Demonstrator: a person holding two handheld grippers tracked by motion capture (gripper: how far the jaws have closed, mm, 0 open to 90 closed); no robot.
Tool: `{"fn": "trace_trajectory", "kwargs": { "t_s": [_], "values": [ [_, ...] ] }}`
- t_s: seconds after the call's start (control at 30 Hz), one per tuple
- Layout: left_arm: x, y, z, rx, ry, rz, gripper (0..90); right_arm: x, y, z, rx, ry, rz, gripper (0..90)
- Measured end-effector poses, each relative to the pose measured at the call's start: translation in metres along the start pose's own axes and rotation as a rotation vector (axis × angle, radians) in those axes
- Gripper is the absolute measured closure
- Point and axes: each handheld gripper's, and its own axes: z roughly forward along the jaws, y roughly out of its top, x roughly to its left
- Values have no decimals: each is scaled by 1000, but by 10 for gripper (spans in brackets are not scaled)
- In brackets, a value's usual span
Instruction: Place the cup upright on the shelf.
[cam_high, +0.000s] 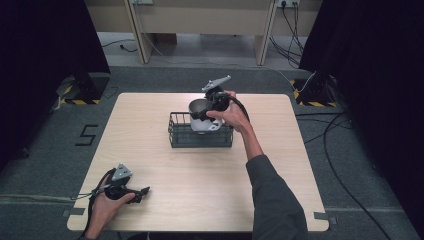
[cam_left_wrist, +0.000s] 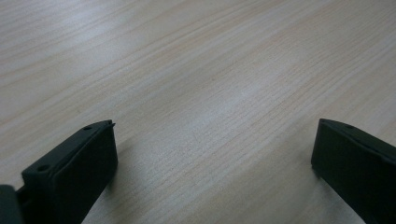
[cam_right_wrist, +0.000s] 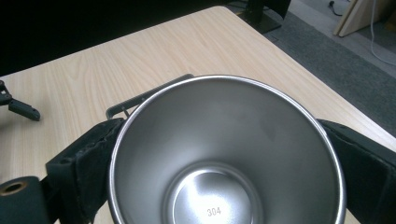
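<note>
A cup (cam_high: 204, 125), white outside and bare steel inside, hangs tilted over the dark wire basket (cam_high: 200, 139) at mid-table. My right gripper (cam_high: 206, 111) is shut on it from the far side. In the right gripper view the jaws press on both sides of the cup's rim (cam_right_wrist: 210, 186), and a bit of the basket's wire edge (cam_right_wrist: 140, 99) shows behind it. My left gripper (cam_high: 142, 192) lies at the table's front left, held in a hand. It is open, with bare wood between its fingers (cam_left_wrist: 212, 154).
The light wooden table (cam_high: 200, 190) ends in rounded corners, with grey carpet around it. Black curtains stand left and right, and cables run over the floor at the right. Wooden furniture legs stand beyond the far edge.
</note>
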Motion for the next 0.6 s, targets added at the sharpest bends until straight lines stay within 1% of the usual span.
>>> {"fn": "trace_trajectory", "kwargs": {
  "t_s": [0.17,0.27,0.37,0.47,0.6],
  "values": [
    [0,0,0,2,-2,2,0,-2,0,2,1,20,-9,61],
    [0,0,0,2,-2,2,0,-2,-1,3,2,21,-17,61],
    [0,0,0,1,-2,2,0,-2,-3,6,18,23,-30,61],
    [0,0,0,1,-2,2,0,-2,-4,7,15,25,-27,61],
    [0,0,0,1,-2,1,0,-1,-6,9,17,30,-39,61]
  ]
}}
